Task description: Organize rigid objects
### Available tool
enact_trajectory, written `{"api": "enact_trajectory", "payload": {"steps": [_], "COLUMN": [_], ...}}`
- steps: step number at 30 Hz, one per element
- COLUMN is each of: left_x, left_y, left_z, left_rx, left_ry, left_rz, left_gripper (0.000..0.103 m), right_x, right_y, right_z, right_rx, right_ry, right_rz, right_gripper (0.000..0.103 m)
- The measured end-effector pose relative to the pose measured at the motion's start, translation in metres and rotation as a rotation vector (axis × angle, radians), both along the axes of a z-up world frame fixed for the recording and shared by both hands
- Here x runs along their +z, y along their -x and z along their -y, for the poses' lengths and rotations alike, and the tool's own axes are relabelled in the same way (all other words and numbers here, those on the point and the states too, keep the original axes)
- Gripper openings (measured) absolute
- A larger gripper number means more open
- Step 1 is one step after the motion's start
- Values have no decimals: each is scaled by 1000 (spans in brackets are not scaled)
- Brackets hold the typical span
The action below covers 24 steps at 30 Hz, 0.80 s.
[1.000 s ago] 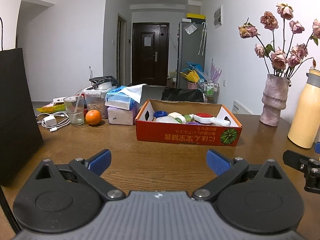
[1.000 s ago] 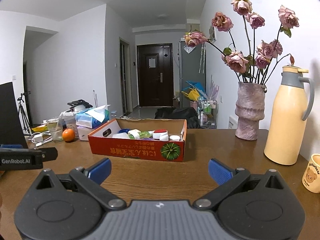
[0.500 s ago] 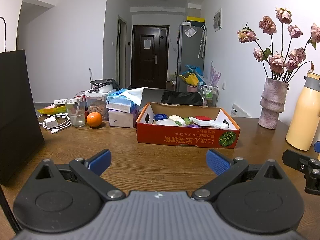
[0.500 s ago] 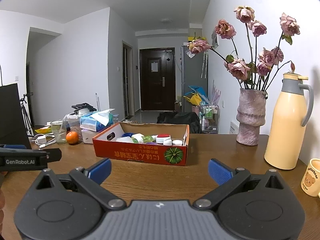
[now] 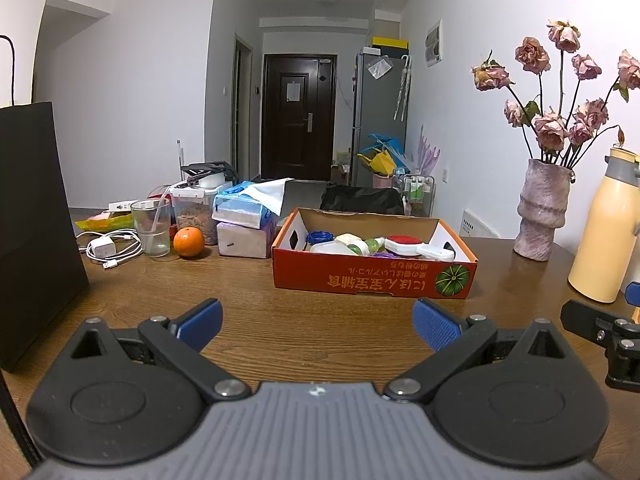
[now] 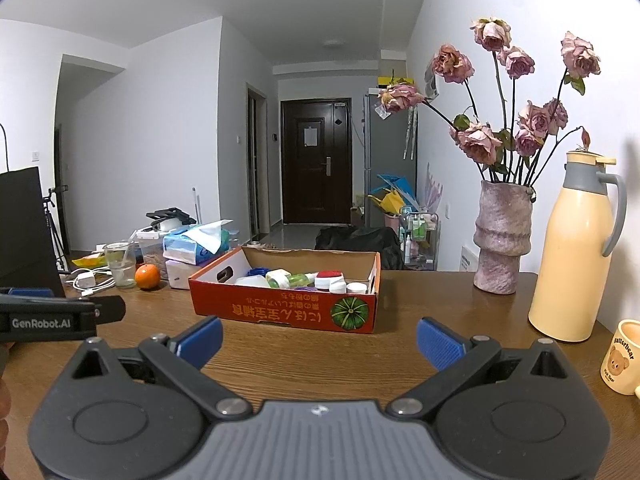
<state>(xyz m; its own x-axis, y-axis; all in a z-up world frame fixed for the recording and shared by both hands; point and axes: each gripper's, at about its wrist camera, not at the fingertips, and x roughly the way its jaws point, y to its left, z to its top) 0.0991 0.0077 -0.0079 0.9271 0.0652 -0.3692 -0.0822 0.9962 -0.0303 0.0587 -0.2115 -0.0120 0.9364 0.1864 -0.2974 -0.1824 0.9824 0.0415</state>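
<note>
Jaws of both grippers spread, empty; left gripper (image 5: pixel 316 320) reads "GenRobot.AI".

Open red cardboard box (image 5: pixel 374 280) flat on the wooden table, holding small plastic containers (image 5: pixel 362 245) and lids.

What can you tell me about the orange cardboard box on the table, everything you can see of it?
The orange cardboard box is a shallow open-topped tray, orange-red outside and plain brown-white inside, with an oval hand hole in its left end. Its near wall carries upside-down printed characters and a green pumpkin picture. It sits flat on the wooden table, holding small plastic items, among them a blue ring and a red-capped piece. Both grippers are short of it, not touching.
</note>
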Motion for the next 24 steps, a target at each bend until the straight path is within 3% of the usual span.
{"api": "enact_trajectory", "payload": {"steps": [24], "left_x": [0], "left_y": [3], "left_z": [-1], "left_rx": [5], "left_ry": [7], "left_rz": [-7], "left_gripper": [103], "right_x": [0], "right_y": [2], "right_z": [0], "right_rx": [2], "right_ry": [2], "right_rz": [0], "right_gripper": [103]}}
